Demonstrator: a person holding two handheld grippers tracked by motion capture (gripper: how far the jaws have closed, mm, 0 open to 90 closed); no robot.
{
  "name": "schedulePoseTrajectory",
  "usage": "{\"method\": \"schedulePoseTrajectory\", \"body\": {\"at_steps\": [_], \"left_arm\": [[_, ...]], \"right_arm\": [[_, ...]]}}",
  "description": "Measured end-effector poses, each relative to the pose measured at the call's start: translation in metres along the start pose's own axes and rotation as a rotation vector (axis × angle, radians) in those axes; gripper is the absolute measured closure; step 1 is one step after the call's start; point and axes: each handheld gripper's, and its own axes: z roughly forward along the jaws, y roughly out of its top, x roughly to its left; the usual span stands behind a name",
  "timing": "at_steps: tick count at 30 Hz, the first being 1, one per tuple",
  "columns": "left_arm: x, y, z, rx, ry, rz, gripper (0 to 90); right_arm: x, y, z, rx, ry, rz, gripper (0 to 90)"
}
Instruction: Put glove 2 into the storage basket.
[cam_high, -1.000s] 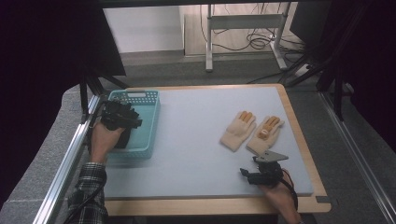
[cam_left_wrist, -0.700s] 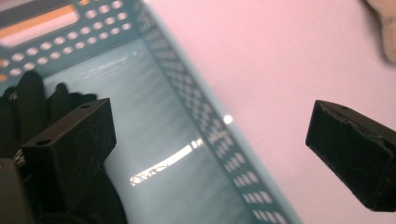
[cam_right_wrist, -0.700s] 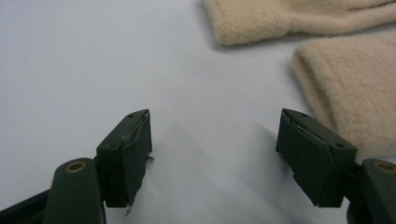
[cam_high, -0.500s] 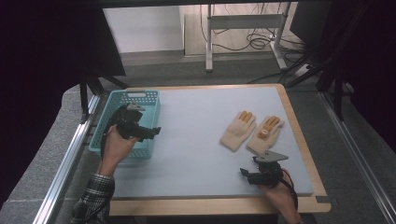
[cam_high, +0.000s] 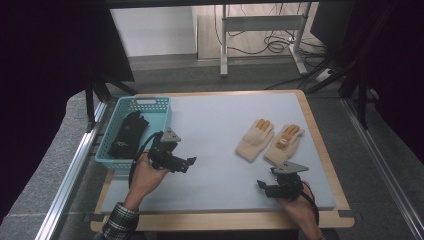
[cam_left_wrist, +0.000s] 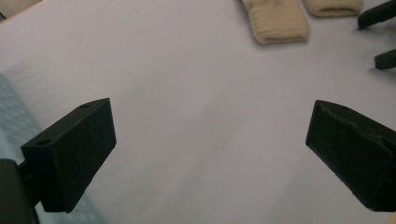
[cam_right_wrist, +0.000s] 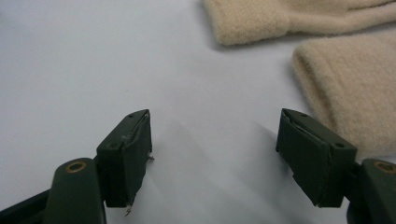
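Left gripper (cam_high: 190, 162): jaws spread, empty, over the mat (cam_high: 215, 130) beside the basket (cam_high: 150, 107). Right gripper (cam_high: 262, 187): jaws spread, empty, near the two beige gloves (cam_high: 256, 140) lying right of centre.

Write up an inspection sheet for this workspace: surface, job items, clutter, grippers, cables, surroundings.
Surface: pale mat on a wooden board, flat and bare in the middle.
Job's things: two beige gloves side by side on the mat's right, fingers pointing away from the person; black gloves lying in the teal basket at the left edge.
Clutter: nothing seen.
Grippers: left gripper beside the basket, jaws wide, nothing between them; right gripper near the beige cuffs, jaws open, holding nothing.
Cables: a black lead trails from each gripper; more cables on the floor behind.
Surroundings: metal frame legs, dark curtains.
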Motion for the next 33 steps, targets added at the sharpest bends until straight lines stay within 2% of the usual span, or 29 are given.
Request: {"method": "schedulePoseTrajectory", "body": {"at_steps": [3,6,9,12,21,24,29,33], "left_arm": [[-0.014,-0.01,0.008,0.013,0.004,0.029,2.2],[-0.022,-0.019,0.015,0.025,0.006,0.04,2.3],[-0.027,-0.031,0.023,0.031,-0.005,0.021,2.4],[-0.028,-0.043,0.03,0.033,0.008,0.01,2.5],[-0.021,-0.079,0.05,0.072,0.04,-0.059,2.6],[-0.018,-0.083,0.052,0.055,0.021,-0.092,2.3],[-0.02,-0.083,0.052,0.058,0.031,-0.096,2.5],[-0.02,-0.083,0.052,0.057,0.03,-0.097,2.5]], "right_arm": [[0.0,0.0,0.0,-0.001,0.0,0.004,26.1],[0.0,0.0,0.0,0.0,0.001,0.003,26.2],[0.0,0.0,0.0,0.0,0.002,0.005,26.2],[-0.001,0.0,0.0,-0.001,0.006,0.011,26.2],[0.001,0.001,0.0,0.007,-0.004,0.003,26.0],[0.001,0.002,0.0,0.01,-0.008,0.01,25.8],[0.001,0.002,0.0,0.012,-0.01,0.012,26.2],[-0.001,0.006,0.0,0.023,0.004,0.043,26.6]]}}
